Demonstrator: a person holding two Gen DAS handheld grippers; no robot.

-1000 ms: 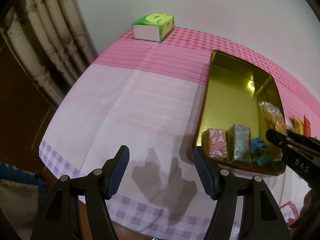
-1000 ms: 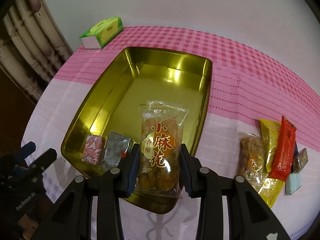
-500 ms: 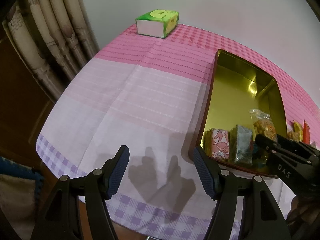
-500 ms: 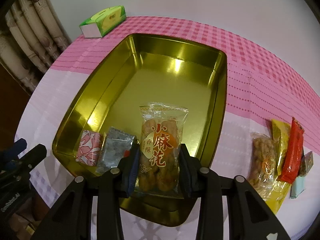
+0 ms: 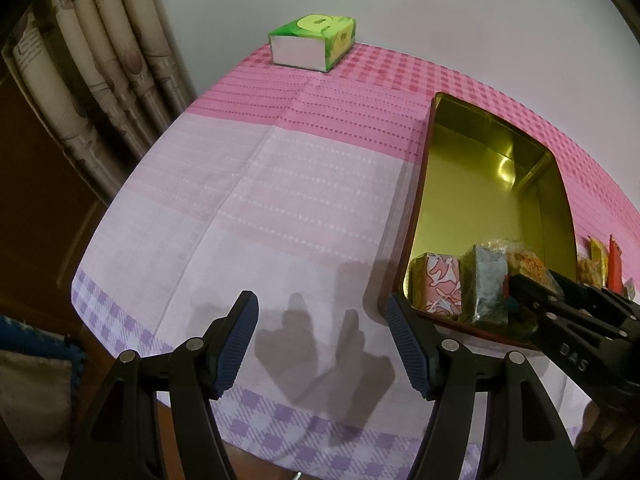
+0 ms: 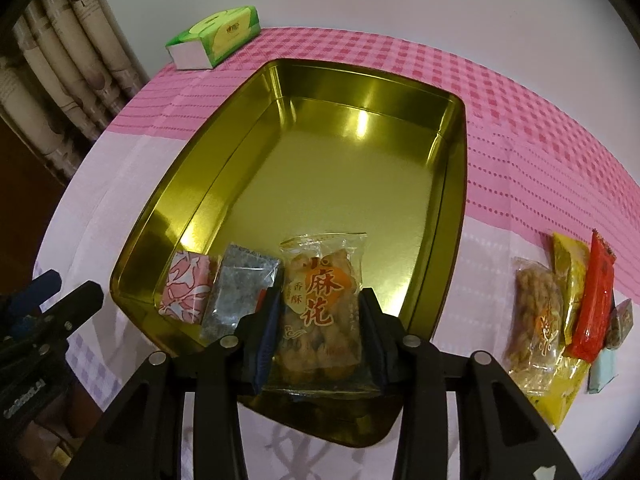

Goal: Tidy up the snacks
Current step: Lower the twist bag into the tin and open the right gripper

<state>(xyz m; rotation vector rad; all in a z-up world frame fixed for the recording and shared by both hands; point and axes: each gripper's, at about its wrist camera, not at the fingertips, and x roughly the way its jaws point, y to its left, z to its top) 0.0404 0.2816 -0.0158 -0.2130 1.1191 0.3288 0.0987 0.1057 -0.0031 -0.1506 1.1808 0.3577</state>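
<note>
My right gripper (image 6: 320, 316) is shut on a clear pack of fried dough twists (image 6: 322, 300) and holds it low over the near end of the gold tin tray (image 6: 344, 168). A pink wrapped snack (image 6: 186, 288) and a grey foil snack (image 6: 236, 296) lie in the tray's near left corner. My left gripper (image 5: 322, 332) is open and empty above the cloth, left of the tray (image 5: 480, 184). The right gripper (image 5: 568, 320) shows at the right edge of the left wrist view.
Several loose snacks lie on the cloth right of the tray: a second dough-twist pack (image 6: 536, 320), a yellow pack (image 6: 570, 276), a red bar (image 6: 596, 300). A green tissue box (image 6: 216, 36) stands at the far left corner. Curtains (image 5: 92, 80) hang beyond the table's left edge.
My right gripper has lowered the dough-twist pack toward the tray floor, next to the grey foil snack. My left gripper has shifted slightly and stays open.
</note>
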